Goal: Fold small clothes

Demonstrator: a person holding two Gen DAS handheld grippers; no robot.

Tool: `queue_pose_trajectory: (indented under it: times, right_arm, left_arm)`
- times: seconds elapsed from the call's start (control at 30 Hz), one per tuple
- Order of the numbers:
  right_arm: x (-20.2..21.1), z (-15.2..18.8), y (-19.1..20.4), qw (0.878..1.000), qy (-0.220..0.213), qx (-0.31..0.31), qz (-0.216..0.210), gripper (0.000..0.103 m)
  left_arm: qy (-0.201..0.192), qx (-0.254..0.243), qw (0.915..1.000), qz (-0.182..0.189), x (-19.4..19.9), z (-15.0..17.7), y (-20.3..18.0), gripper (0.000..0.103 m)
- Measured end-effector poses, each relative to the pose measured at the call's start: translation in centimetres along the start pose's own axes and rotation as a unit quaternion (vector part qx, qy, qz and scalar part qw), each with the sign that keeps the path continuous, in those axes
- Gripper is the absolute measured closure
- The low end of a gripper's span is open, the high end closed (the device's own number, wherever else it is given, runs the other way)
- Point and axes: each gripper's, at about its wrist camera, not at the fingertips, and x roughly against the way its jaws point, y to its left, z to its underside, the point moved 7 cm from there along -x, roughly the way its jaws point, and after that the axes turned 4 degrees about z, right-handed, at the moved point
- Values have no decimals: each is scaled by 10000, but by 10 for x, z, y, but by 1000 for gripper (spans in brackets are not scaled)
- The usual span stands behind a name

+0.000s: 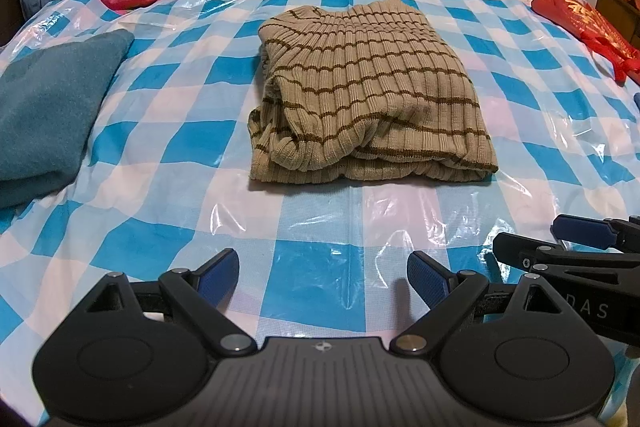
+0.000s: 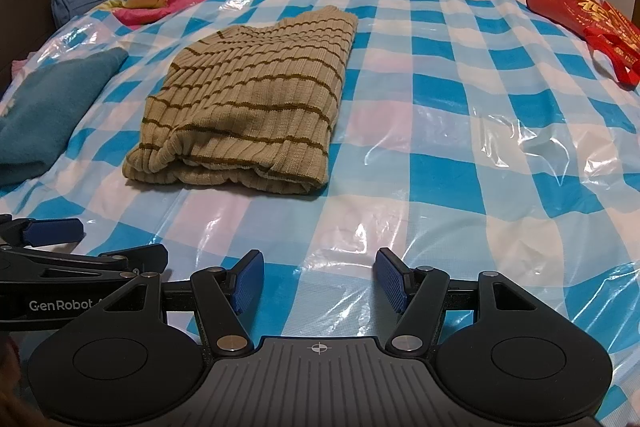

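Spread across the bed is a blue-and-white checked plastic sheet (image 1: 320,279), glossy and wrinkled, and on it our striped sweater (image 1: 368,95) lies already folded into a thick rectangle. We hold both tools low over the near edge of the sheet, well short of the garment.

Our left tongs (image 1: 322,277) stand wide apart with nothing between the blue pads, and our right tongs (image 2: 319,281) likewise gape, holding nothing. From the left wrist view the sweater sits straight ahead, its long axis running away from us toward the headboard, with the bulky folded edge nearest. From the right wrist view it lies ahead and off to the left. So we judge the left tongs the better lined up with it, though both stand about equally far back. Any next grasp would, we think, start at that near folded edge.

A teal cloth (image 1: 52,107) lies to the left of the sweater, apart from it; whether it is folded we cannot tell, since the frame cuts it off. A red bag (image 2: 592,23) rests at the far right. The sweater's sleeves are tucked out of sight, and its underside layers are hidden.
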Motion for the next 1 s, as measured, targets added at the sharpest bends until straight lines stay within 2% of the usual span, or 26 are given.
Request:
queue_pose_trajectory:
  times: [1.0]
  right_arm:
    - [0, 0, 0, 10000, 3, 1, 7, 41]
  left_arm:
    - [-43, -37, 10000, 10, 2, -1, 0, 3]
